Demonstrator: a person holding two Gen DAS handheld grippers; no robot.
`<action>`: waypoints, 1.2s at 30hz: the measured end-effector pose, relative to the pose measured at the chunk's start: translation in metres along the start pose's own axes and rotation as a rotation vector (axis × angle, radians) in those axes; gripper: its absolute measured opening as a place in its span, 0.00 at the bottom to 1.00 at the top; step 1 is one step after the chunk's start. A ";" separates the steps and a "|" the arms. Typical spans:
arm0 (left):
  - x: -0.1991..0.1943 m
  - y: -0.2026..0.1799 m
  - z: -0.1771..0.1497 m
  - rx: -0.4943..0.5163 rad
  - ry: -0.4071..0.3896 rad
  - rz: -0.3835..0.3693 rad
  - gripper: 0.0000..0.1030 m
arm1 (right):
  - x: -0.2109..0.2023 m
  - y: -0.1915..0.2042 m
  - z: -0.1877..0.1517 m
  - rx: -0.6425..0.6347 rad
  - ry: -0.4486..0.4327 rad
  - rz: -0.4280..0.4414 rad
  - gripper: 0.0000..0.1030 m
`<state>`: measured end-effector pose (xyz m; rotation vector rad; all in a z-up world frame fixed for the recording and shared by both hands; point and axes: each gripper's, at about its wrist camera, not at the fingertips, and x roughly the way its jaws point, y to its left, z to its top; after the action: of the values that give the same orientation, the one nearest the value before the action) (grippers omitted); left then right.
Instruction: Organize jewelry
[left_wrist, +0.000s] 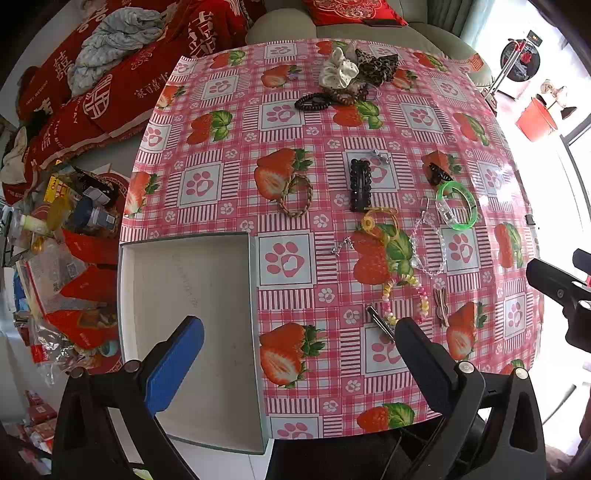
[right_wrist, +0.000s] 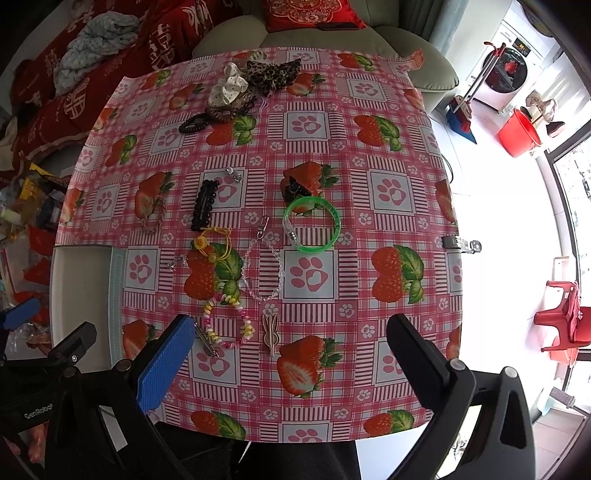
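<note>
An empty white box (left_wrist: 192, 317) sits at the table's near left; it also shows in the right wrist view (right_wrist: 79, 291). Jewelry lies loose on the strawberry cloth: a green bangle (left_wrist: 458, 205) (right_wrist: 313, 223), a clear bead bracelet (left_wrist: 430, 243) (right_wrist: 264, 266), a pastel bead bracelet (left_wrist: 404, 295) (right_wrist: 227, 323), a black beaded clip (left_wrist: 360, 184) (right_wrist: 204, 205), a yellow hair tie (left_wrist: 380, 221), a braided ring (left_wrist: 295, 195) and a rabbit clip (right_wrist: 270, 332). My left gripper (left_wrist: 299, 347) is open above the box's right edge. My right gripper (right_wrist: 291, 343) is open above the near table, empty.
Scrunchies and hair ties (left_wrist: 347, 79) are piled at the far edge by a grey-green sofa (left_wrist: 280, 22). Red cushions (left_wrist: 110, 92) and clutter (left_wrist: 59, 229) lie on the left. A red bucket (right_wrist: 517, 136) and red chair (right_wrist: 565, 325) stand on the right.
</note>
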<state>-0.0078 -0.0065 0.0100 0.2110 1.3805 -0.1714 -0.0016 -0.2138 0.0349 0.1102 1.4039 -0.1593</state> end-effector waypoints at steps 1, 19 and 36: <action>0.000 0.000 0.000 0.001 0.000 0.000 1.00 | 0.000 0.000 0.000 0.000 0.000 0.000 1.00; 0.000 -0.009 0.006 0.021 -0.004 0.004 1.00 | -0.002 -0.008 0.000 0.034 -0.014 0.002 1.00; 0.007 -0.002 0.011 0.010 0.005 0.003 1.00 | 0.005 -0.005 0.007 0.024 -0.007 0.006 1.00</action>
<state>0.0030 -0.0114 0.0045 0.2222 1.3847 -0.1750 0.0055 -0.2197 0.0315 0.1339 1.3951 -0.1718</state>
